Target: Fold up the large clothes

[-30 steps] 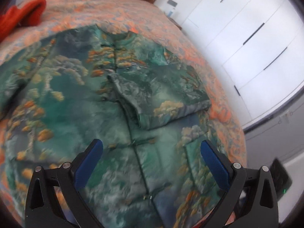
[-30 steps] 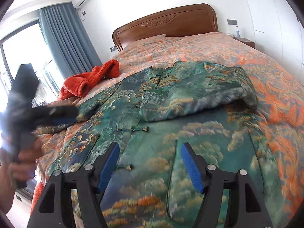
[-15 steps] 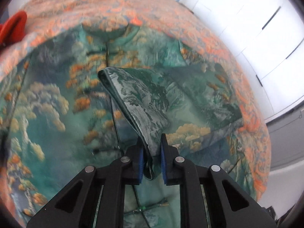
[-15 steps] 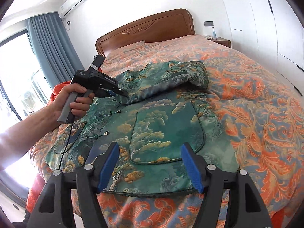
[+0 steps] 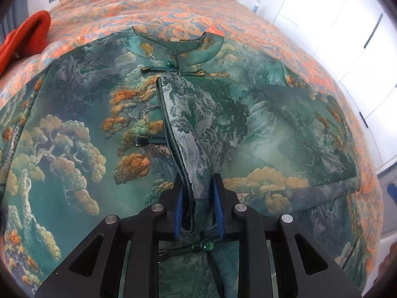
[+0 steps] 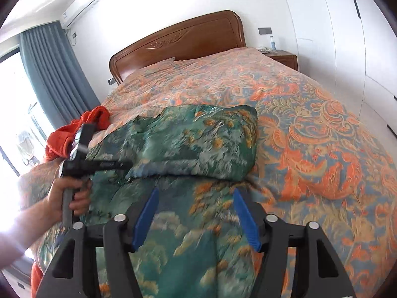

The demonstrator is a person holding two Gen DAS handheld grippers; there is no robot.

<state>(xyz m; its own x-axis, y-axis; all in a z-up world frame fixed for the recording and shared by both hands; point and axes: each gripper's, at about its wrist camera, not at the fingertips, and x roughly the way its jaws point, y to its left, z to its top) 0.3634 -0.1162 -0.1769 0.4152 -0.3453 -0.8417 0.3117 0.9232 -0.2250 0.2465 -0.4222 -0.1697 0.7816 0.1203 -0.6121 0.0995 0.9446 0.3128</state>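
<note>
A green brocade jacket (image 5: 74,129) with a tree and cloud print lies face up on the bed, collar at the far side. Its right sleeve (image 5: 285,129) is folded across the chest. My left gripper (image 5: 197,188) is shut on the sleeve's cuff edge (image 5: 183,134) near the jacket's front closure. In the right wrist view the jacket (image 6: 198,144) lies ahead, and the left gripper (image 6: 124,165) shows at the left in a hand. My right gripper (image 6: 196,213) is open and empty above the jacket's lower part.
The bed has an orange and blue patterned cover (image 6: 310,136) and a wooden headboard (image 6: 178,39). An orange-red towel (image 5: 27,37) lies at the bed's left side. White wardrobe doors (image 5: 347,24) and a nightstand (image 6: 282,57) stand to the right.
My left gripper went from open above the jacket to shut on the sleeve's cuff edge, then carried it toward the collar. My right gripper moved closer over the lower jacket, still open.
</note>
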